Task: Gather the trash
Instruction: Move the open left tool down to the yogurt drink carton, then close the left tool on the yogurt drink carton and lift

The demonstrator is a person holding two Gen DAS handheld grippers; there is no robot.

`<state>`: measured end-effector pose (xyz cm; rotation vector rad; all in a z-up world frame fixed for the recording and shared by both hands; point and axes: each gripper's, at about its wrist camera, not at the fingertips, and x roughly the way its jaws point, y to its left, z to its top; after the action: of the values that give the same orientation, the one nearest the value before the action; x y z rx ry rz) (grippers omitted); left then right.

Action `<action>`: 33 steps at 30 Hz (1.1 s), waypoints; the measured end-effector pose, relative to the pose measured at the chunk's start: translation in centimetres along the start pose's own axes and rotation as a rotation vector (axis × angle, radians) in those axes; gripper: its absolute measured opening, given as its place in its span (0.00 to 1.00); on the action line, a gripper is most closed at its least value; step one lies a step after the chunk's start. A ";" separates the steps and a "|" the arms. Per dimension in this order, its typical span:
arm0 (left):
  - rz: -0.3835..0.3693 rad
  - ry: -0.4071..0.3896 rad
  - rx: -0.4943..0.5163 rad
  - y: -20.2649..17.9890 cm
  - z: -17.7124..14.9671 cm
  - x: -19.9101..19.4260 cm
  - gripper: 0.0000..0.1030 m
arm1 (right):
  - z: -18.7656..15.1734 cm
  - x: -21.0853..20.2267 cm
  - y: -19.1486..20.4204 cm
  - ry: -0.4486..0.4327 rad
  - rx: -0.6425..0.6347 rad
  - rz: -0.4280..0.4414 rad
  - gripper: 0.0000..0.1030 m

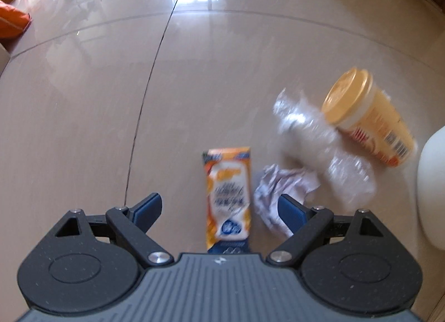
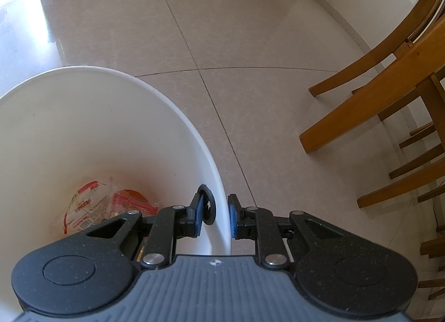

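So white bucket (image 2: 83, 105) w/ 2 snack wrappers (image 2: 83, 208) at bottom.

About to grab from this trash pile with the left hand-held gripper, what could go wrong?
1. The crumpled paper touches the right pad of the open left hand-held gripper, so closing on the orange packet may catch it too.
2. The right hand-held gripper pinches only the white bucket rim; it could slip.

Left gripper (image 1: 219, 210), right gripper (image 2: 214, 216): black speckled linkages, blue pads (rubber, probably), silver screws, ribbed grey body.
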<state>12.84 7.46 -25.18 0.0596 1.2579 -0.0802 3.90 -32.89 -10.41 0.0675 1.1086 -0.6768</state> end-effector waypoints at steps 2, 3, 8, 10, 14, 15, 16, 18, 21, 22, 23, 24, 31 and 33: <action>-0.005 0.007 0.003 0.3 -0.7 0.4 0.87 | 0.0 0.0 0.0 -0.001 0.000 -0.001 0.22; -0.002 0.011 0.007 0.4 -1.1 0.6 0.87 | 0.0 0.0 0.1 -0.001 -0.002 -0.002 0.22; 0.014 0.032 0.012 0.6 -2.1 1.6 0.87 | -0.1 -0.1 0.2 -0.004 -0.007 -0.010 0.22; 0.026 0.040 0.018 0.7 -2.5 2.0 0.87 | -0.1 -0.1 0.3 -0.003 -0.007 -0.012 0.22; 0.057 0.048 0.014 1.8 -3.3 2.5 0.88 | 0.0 -0.1 0.3 -0.003 -0.004 -0.014 0.22; 0.059 0.048 0.009 2.3 -3.6 2.3 0.87 | 0.0 -0.1 0.3 -0.002 -0.004 -0.014 0.22; 0.060 0.046 0.009 2.5 -3.6 2.4 0.87 | 0.0 -0.1 0.3 -0.003 -0.004 -0.014 0.22; 0.062 0.030 0.031 2.6 -3.7 2.5 0.87 | 0.0 -0.1 0.3 -0.003 -0.005 -0.015 0.22; 0.054 -0.004 0.092 2.0 -3.6 2.5 0.81 | 0.0 -0.1 0.4 -0.005 -0.008 -0.016 0.22; 0.048 -0.013 0.120 1.7 -3.4 2.7 0.78 | 0.0 -0.1 0.4 -0.005 -0.009 -0.016 0.22; 0.049 -0.018 0.142 0.9 -3.2 2.7 0.74 | 0.0 -0.1 0.4 -0.006 -0.010 -0.017 0.22; 0.048 -0.024 0.168 0.5 -3.0 2.9 0.72 | 0.0 -0.1 0.4 -0.006 -0.009 -0.017 0.22; 0.061 -0.050 0.260 -1.9 -1.8 4.3 0.52 | -0.1 -0.1 0.4 -0.006 -0.008 -0.017 0.22; 0.053 -0.052 0.247 -2.0 -1.6 4.4 0.48 | 0.0 -0.1 0.3 -0.006 -0.008 -0.016 0.22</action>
<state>12.48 5.50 -29.91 0.3019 1.1886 -0.1903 4.00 -32.59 -10.43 0.0503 1.1072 -0.6868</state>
